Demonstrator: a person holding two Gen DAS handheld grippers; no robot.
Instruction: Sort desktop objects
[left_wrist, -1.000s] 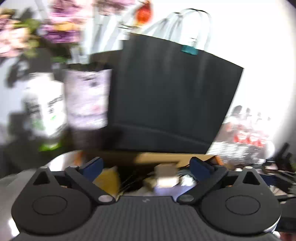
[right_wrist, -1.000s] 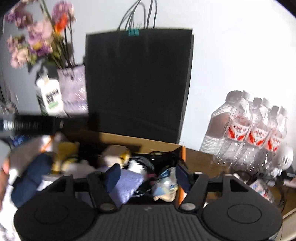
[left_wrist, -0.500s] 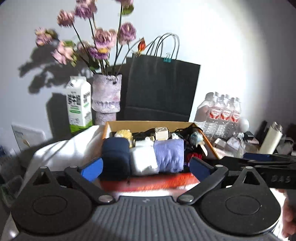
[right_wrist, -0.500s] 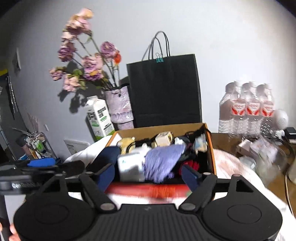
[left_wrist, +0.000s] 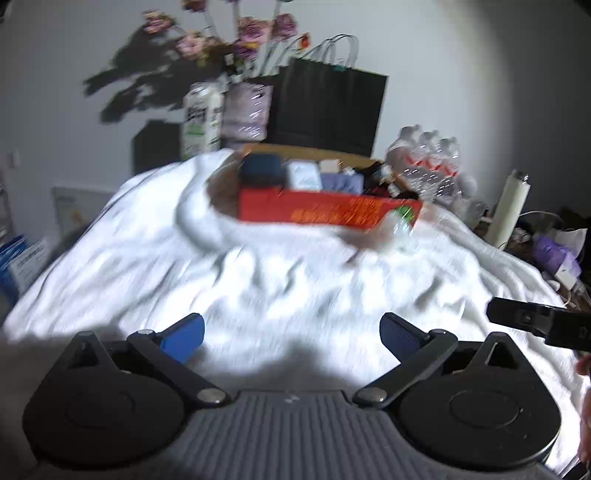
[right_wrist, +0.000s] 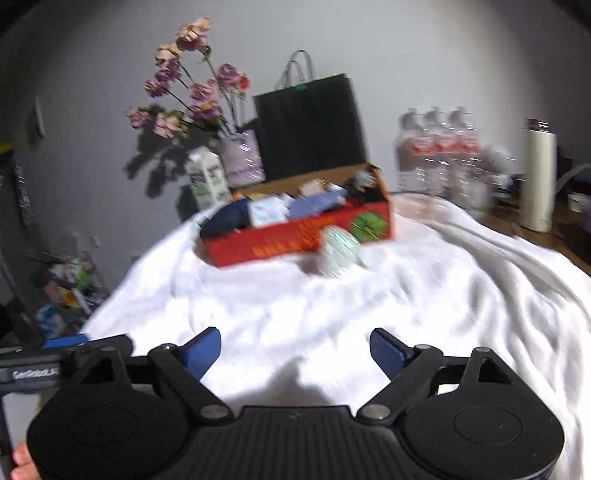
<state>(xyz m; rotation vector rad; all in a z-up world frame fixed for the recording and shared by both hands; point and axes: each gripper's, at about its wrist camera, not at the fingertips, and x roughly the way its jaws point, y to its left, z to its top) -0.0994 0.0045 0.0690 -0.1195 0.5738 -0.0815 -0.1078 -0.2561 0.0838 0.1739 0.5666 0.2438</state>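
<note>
A pale wall backs a surface draped in a rumpled white cloth (left_wrist: 295, 280), and both cameras look across it toward the far end, where the sorting seems to be gathered.

The red box (left_wrist: 328, 210) sits on the cloth there, open at the top and packed: a dark blue bundle (left_wrist: 260, 170) at its left end, a white packet (left_wrist: 304, 176) next to it, a lilac cloth (left_wrist: 341, 181) beside that, and darker odds and ends at the right end that are too blurred to name. It reads as the collecting bin, filled in a row so each thing has its own slot. Just in front of the box's right corner a small shiny wrapped thing (right_wrist: 338, 251) lies loose on the cloth (probably the one piece not yet put away, though the blur hides what it is).

Behind the box stand a milk carton (left_wrist: 202, 122), a vase of flowers (right_wrist: 242, 157) and a black paper bag (left_wrist: 328, 110); to the right of the box are shrink-wrapped water bottles (right_wrist: 439, 147) and, further right, a tall white flask (right_wrist: 537, 177). These look like fixtures against the wall, not things to sort.

Well short of the box, the left gripper (left_wrist: 291, 334) and the right gripper (right_wrist: 295, 350) hover over bare cloth side by side, each with its blue fingers (left_wrist: 183, 334) spread wide and nothing between them, which suits a pause between items.
</note>
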